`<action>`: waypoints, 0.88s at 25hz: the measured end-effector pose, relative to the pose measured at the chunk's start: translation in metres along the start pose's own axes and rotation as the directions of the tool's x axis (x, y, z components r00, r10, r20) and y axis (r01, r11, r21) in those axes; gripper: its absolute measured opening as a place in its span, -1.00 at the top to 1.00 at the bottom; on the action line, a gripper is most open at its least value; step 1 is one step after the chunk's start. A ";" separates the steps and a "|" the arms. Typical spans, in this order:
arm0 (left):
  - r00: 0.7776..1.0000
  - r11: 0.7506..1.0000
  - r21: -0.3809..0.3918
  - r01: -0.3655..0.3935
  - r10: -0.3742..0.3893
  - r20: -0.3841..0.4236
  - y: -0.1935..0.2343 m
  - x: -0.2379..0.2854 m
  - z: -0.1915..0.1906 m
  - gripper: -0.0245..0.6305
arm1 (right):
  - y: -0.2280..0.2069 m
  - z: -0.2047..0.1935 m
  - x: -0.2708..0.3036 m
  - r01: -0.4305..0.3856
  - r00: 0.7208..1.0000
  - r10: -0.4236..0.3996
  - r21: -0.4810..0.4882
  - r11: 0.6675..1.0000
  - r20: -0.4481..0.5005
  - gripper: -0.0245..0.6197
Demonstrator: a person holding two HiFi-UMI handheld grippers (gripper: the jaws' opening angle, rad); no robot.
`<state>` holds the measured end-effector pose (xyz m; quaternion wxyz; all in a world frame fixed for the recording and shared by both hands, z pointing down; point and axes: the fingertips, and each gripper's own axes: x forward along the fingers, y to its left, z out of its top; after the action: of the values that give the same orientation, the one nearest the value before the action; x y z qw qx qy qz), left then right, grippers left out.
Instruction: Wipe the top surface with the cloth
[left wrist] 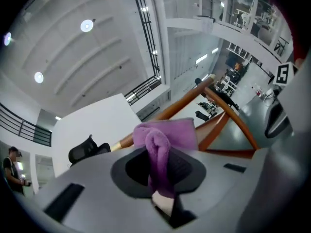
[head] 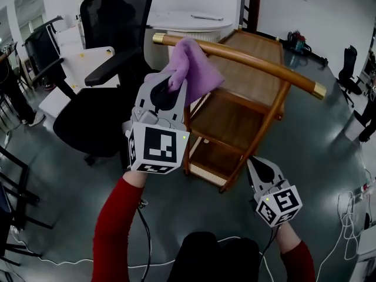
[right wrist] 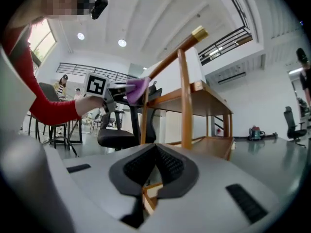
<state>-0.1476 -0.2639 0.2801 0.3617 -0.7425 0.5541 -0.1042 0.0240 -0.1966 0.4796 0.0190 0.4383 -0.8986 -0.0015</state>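
Observation:
A purple cloth hangs bunched over the left end of the wooden cart's round handle bar. My left gripper is shut on the cloth's lower part, and in the left gripper view the cloth stands pinched between the jaws. The cart's woven top surface lies just past the bar, with two lower shelves beneath it. Down near the cart's front leg, my right gripper is shut with nothing in it. From the right gripper view I see the cart top, the cloth and my left gripper.
A black office chair stands close to the cart's left side. Behind it are a white round table and white boxes. Cables lie on the grey floor at right. A second chair stands far right.

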 end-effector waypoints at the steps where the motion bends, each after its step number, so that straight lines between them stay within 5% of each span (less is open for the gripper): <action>1: 1.000 1.000 -0.013 0.020 -0.021 -0.012 -0.009 0.000 -0.007 0.76 | 0.011 0.012 0.008 -0.028 0.999 0.028 -0.009 1.000 0.017 0.89; 7: 0.986 0.988 -0.114 0.101 -0.115 -0.125 -0.062 -0.011 -0.074 0.76 | 0.052 0.030 0.047 -0.133 0.990 0.135 -0.058 0.989 0.035 0.89; 12: 0.938 0.954 -0.273 0.123 -0.201 -0.281 -0.128 -0.031 -0.178 0.76 | 0.056 0.000 0.060 -0.155 0.988 0.155 -0.053 0.986 -0.011 0.89; 16: 0.861 0.920 -0.367 0.135 -0.292 -0.417 -0.195 -0.061 -0.267 0.76 | 0.062 -0.032 0.066 -0.175 0.984 0.172 -0.052 0.983 -0.054 0.89; 22: 0.698 0.869 -0.465 0.170 -0.439 -0.565 -0.298 -0.110 -0.364 0.76 | 0.073 -0.092 0.055 -0.203 0.972 0.202 0.004 0.979 -0.120 0.89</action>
<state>-0.1669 -0.2813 0.7622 -0.0283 -0.7959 0.5205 -0.3080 -0.0636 -0.1938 0.5744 0.0746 0.3437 -0.9358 0.0231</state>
